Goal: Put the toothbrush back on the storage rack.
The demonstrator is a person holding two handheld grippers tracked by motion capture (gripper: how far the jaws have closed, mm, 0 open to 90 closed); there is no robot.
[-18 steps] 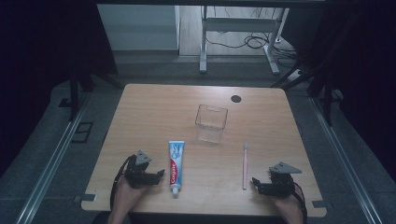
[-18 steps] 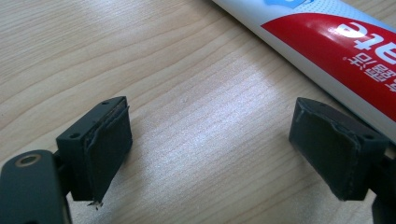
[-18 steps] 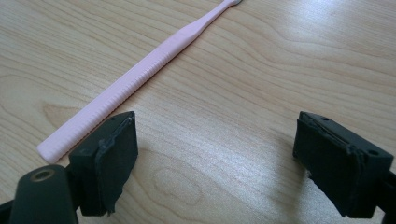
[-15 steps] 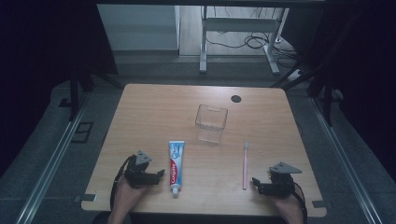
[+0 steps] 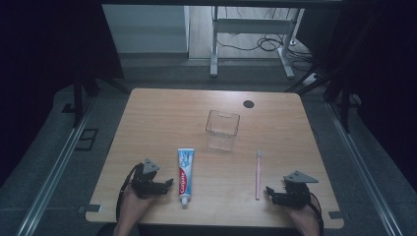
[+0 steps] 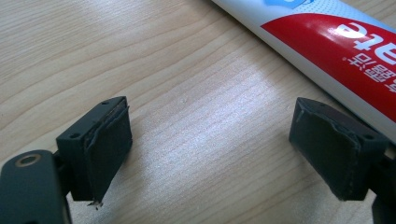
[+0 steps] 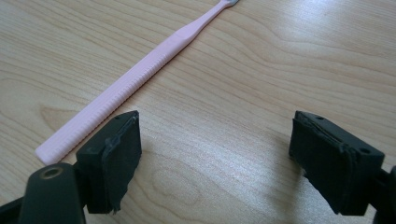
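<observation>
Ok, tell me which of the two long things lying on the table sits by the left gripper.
The toothpaste tube, red and white with its cap toward the near edge, lies just beside the left gripper. The slim pink toothbrush lies near the right gripper instead.

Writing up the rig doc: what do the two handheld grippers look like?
Both are black. The left gripper and right gripper each carry a grey three-cornered plate on top and trail a black cable. Each has two blocky black jaws with screw holes; the dark pads are frayed at the edges. No sleeves visible.
</observation>
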